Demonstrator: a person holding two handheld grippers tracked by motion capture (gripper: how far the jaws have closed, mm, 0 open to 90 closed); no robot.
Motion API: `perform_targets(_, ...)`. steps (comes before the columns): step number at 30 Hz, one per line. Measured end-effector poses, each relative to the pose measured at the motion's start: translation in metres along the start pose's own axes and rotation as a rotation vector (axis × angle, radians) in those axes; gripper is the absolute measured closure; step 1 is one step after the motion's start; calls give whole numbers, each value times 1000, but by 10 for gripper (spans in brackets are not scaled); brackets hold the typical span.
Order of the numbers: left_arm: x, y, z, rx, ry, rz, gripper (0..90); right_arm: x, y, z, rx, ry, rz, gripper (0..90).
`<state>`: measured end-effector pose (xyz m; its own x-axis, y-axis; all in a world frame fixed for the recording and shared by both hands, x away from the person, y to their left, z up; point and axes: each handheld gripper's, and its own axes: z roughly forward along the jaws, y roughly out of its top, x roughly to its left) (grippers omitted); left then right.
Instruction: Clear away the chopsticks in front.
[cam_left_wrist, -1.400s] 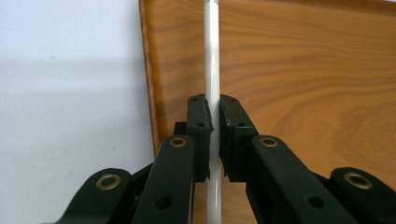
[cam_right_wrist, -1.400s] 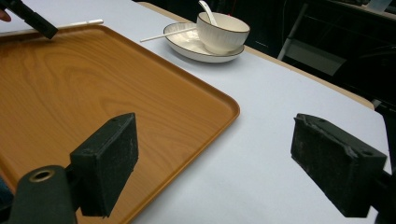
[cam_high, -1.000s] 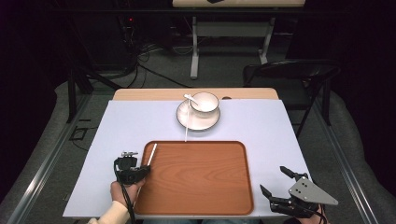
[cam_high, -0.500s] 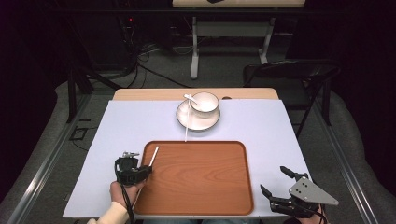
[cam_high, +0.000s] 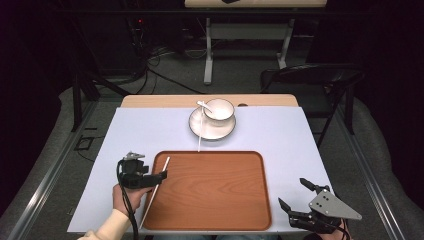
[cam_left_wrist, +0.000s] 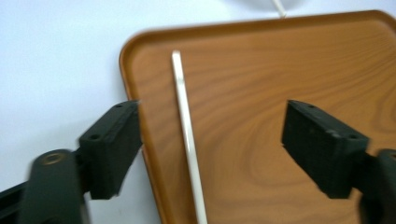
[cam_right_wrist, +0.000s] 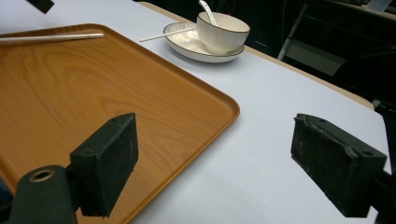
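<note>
Nothing's really moved over the last second, both grippers are parked where they were. One white chopstick (cam_left_wrist: 187, 140) lies along the left edge of the wooden tray (cam_high: 215, 200), near end poking off the front. Left gripper (cam_high: 159, 176) hovers right over it, jaws wide apart either side, not touching it. Second chopstick (cam_high: 200, 131) leans on the saucer (cam_high: 200, 129) by the tabletop's far edge, bowl (cam_high: 220, 111) and spoon (cam_high: 203, 105) on top. Right gripper (cam_high: 298, 199) sits at the front right corner, jaws spread, empty.
</note>
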<state>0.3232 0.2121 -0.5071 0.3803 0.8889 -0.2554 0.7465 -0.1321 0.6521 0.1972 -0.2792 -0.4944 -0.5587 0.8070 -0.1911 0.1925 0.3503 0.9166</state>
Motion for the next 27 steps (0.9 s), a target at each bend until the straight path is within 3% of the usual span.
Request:
perform_targets(8, -3, 44, 4, -5, -15, 73, 82, 0, 0, 0, 0, 1, 0, 143)
perform_targets(17, -11, 89, 19, -22, -6, 123, 12, 0, 0, 0, 0, 1, 0, 143)
perform_targets(27, -24, 121, 46, -4, -27, 159, 0, 0, 0, 0, 1, 1, 0, 143)
